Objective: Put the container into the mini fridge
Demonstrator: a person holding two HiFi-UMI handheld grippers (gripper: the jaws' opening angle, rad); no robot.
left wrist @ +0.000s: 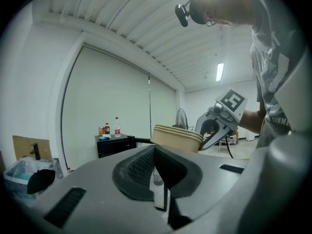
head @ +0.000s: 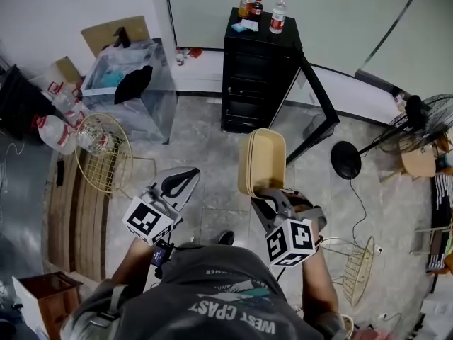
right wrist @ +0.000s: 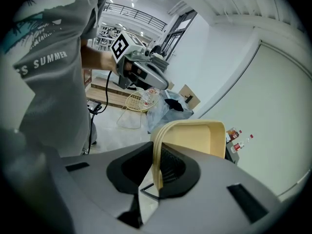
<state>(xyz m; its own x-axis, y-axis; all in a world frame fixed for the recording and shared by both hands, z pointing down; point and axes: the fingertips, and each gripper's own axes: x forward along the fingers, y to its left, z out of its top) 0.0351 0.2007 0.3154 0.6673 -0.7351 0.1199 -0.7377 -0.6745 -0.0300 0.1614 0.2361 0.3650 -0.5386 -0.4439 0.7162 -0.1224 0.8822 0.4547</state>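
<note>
Right gripper (right wrist: 157,159): your jaws are pinched on the rim of the beige container (head: 263,158), with the thin wall running straight between the pads. You hold it up in the air on edge, above the floor, short of the mini fridge (head: 255,83) and apart from it. From the left gripper view its rim shows as several stacked ridges. The side that faces the right gripper view is plain beige with nothing in it.

Left gripper (left wrist: 155,154): jaws pressed together, nothing between them. It hangs beside the container, not touching it.

Mini fridge: black, standing against the wall, door (head: 316,112) swung open to your right. The inside is too dark to tell what is on the shelves. On its top stand three bottles (head: 278,13) and a small blue item (head: 246,25).

Clear plastic bin (head: 152,108), left of the fridge: holds a black item (head: 133,83) and some blue things. A wire basket (head: 106,158) stands on the floor just in front of it.
</note>
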